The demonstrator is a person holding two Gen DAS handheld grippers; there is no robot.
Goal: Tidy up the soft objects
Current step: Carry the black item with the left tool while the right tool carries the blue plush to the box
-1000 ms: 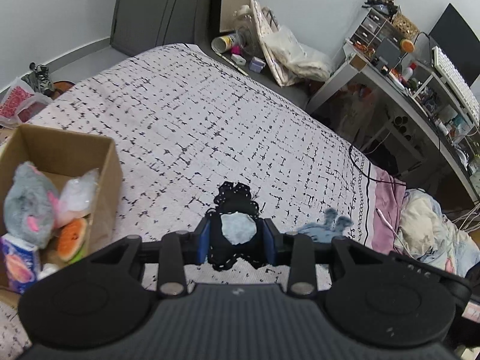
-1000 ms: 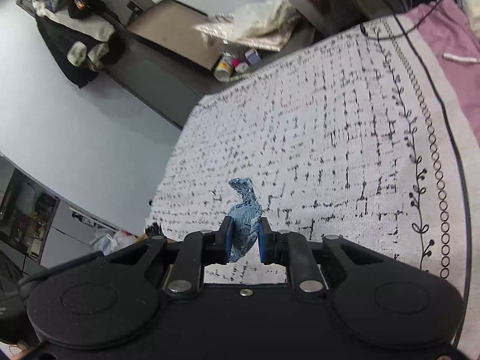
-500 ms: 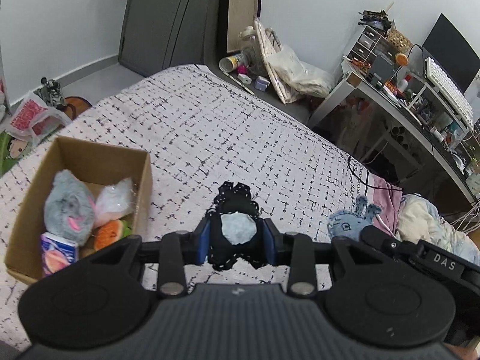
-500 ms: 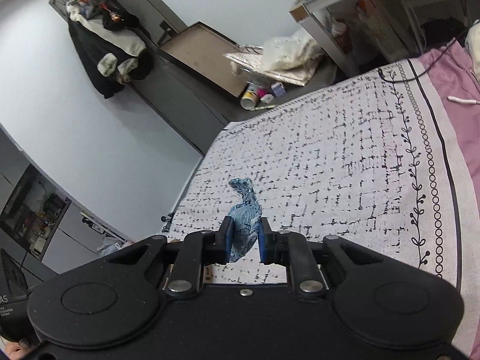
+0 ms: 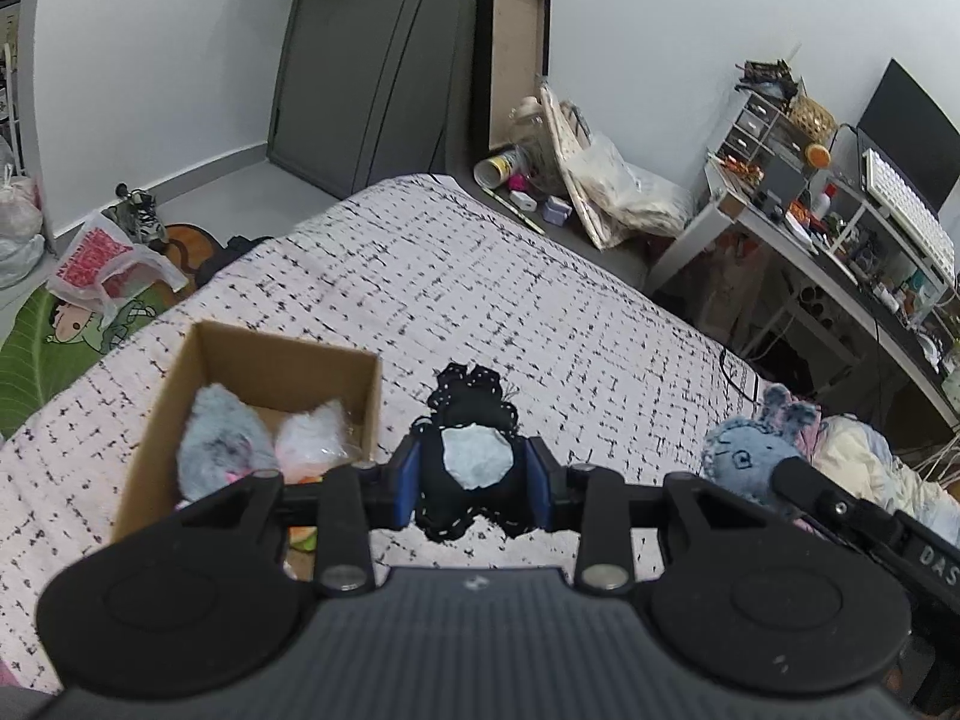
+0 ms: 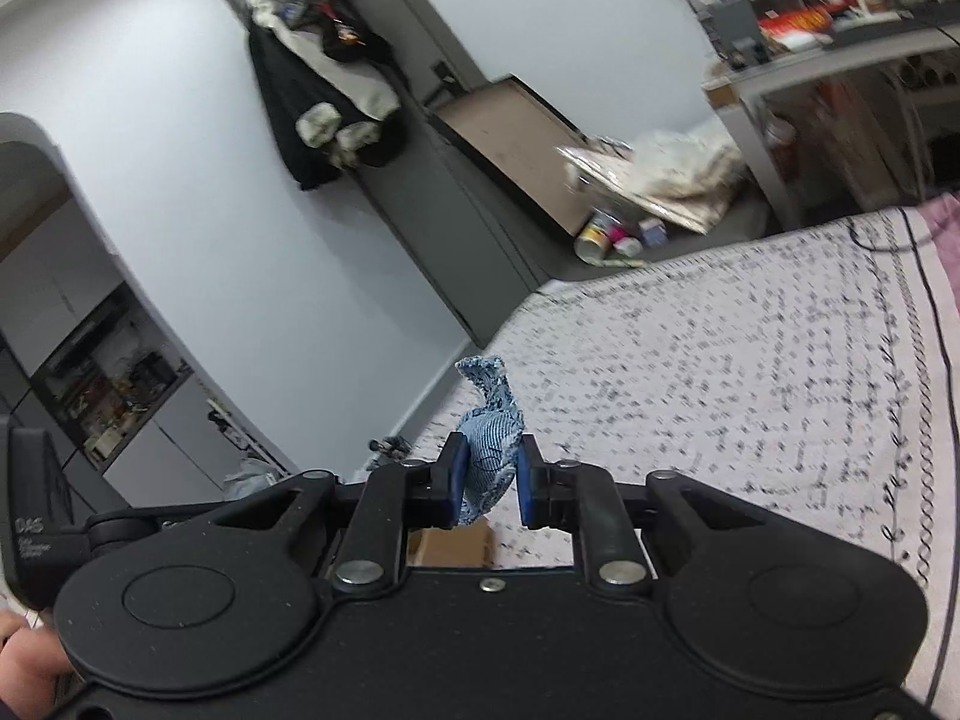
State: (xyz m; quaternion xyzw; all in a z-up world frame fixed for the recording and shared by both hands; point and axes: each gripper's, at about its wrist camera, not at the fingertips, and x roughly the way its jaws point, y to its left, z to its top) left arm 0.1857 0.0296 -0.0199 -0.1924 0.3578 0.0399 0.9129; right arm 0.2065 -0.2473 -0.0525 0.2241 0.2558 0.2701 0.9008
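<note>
Both my grippers pinch toys: left gripper (image 5: 471,489) squeezes the black toy (image 5: 471,420), right gripper (image 6: 487,489) nips the blue toy's (image 6: 489,456) ear; it could slip out before the box (image 5: 264,360)

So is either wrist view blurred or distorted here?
Left wrist: sharp, with the black toy and cardboard box crisp; fisheye bends the door and walls at the edges. Right wrist: motion-smeared on the bedspread and desk clutter, tilted, while the blue crochet toy stays sharp.
</note>
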